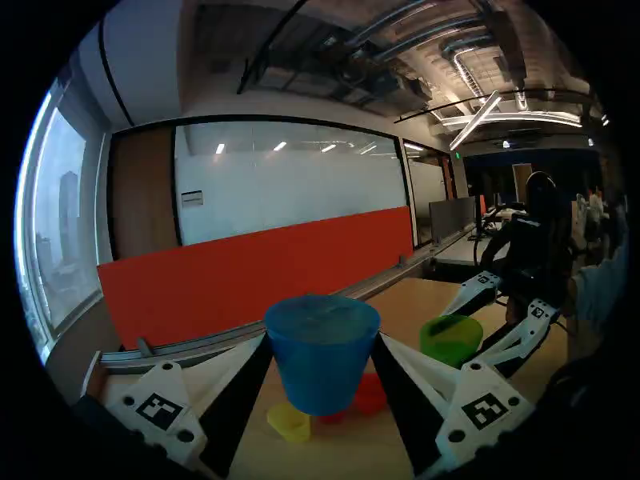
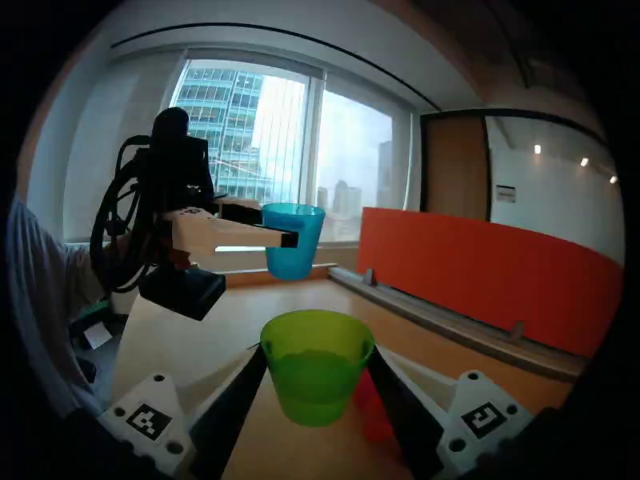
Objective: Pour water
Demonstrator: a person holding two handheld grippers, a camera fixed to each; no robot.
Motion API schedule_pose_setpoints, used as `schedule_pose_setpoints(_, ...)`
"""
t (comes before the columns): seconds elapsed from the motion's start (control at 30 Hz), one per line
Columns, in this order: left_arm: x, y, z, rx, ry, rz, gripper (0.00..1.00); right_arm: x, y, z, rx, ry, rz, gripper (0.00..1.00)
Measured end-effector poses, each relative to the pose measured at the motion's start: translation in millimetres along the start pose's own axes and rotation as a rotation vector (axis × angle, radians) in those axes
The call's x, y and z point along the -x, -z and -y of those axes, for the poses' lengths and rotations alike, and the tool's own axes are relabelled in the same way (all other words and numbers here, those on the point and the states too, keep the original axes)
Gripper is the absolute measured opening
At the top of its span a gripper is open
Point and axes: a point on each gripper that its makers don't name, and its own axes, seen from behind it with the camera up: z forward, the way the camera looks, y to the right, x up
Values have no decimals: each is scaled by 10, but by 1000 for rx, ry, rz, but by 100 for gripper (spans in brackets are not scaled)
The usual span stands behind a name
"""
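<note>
Holding blue cup [image 1: 322, 352] above red cup [image 1: 370, 392], yellow cup [image 1: 290, 422] (green cup [image 1: 451, 339] beside).

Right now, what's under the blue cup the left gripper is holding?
Below the blue cup, held between the left gripper fingers, a yellow cup and a red cup sit on the wooden table. The blue cup covers part of the red one.

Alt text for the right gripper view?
The right gripper holds an upright green cup above a wooden table. Beyond it, the left gripper holds a blue cup aloft, with a city window behind.
</note>
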Motion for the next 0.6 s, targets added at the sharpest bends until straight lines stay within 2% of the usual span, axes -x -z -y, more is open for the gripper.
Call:
schedule_pose_setpoints(0.23,173,9,-62,18,17,16,85,76,41,-5,0,13,33,90)
schedule_pose_setpoints(0.6,589,-14,-200,71,50,76,85,207,157,-111,14,9,82,90)
